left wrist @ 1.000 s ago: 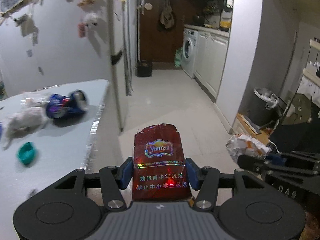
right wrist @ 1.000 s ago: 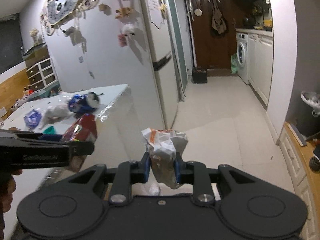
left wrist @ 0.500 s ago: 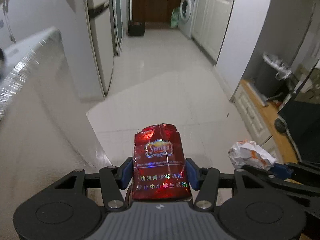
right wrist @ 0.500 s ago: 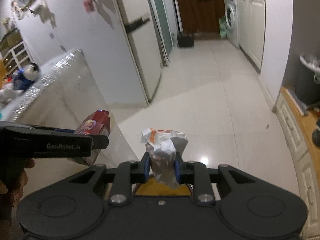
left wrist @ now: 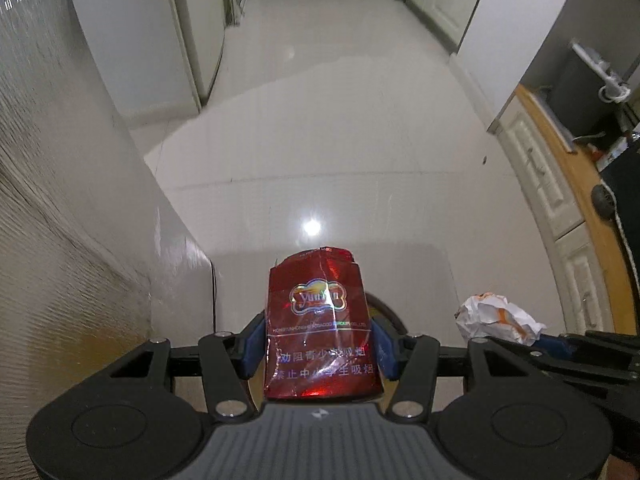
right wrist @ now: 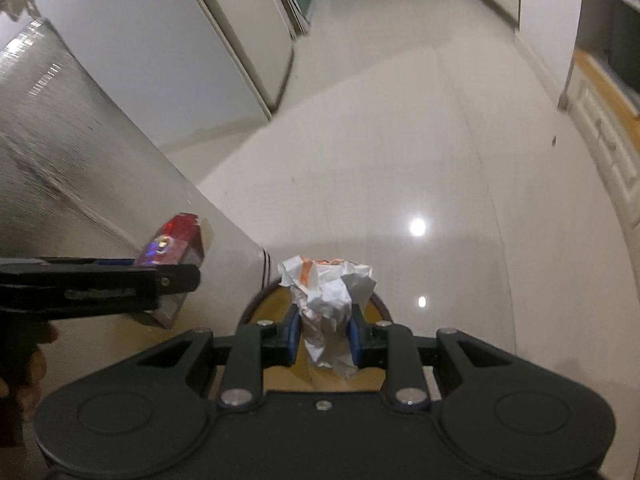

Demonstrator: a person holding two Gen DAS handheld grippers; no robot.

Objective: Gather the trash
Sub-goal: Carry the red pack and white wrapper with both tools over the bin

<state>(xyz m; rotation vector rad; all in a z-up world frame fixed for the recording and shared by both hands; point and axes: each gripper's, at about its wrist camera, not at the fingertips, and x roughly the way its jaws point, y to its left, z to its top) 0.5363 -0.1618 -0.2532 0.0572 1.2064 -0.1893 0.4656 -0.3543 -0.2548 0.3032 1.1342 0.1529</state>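
My left gripper (left wrist: 318, 346) is shut on a crumpled red cigarette pack (left wrist: 320, 320), held above the floor; the pack also shows in the right wrist view (right wrist: 170, 258). My right gripper (right wrist: 325, 330) is shut on a crumpled white and orange paper wrapper (right wrist: 328, 292), which also shows at the right of the left wrist view (left wrist: 496, 318). Below both grippers a round brown-rimmed bin (right wrist: 276, 306) with a tan inside stands on the floor; its rim (left wrist: 384, 308) peeks out beside the pack.
The silver-sided table (left wrist: 60, 200) rises close on the left. A white fridge (left wrist: 160, 32) stands behind it. White glossy floor tiles (left wrist: 340, 140) stretch ahead. White cabinets with a wooden top (left wrist: 560, 184) line the right side.
Both grippers have tilted down and lowered beside the table with their trash still held. The table top has left view, and the round bin now shows beneath them.
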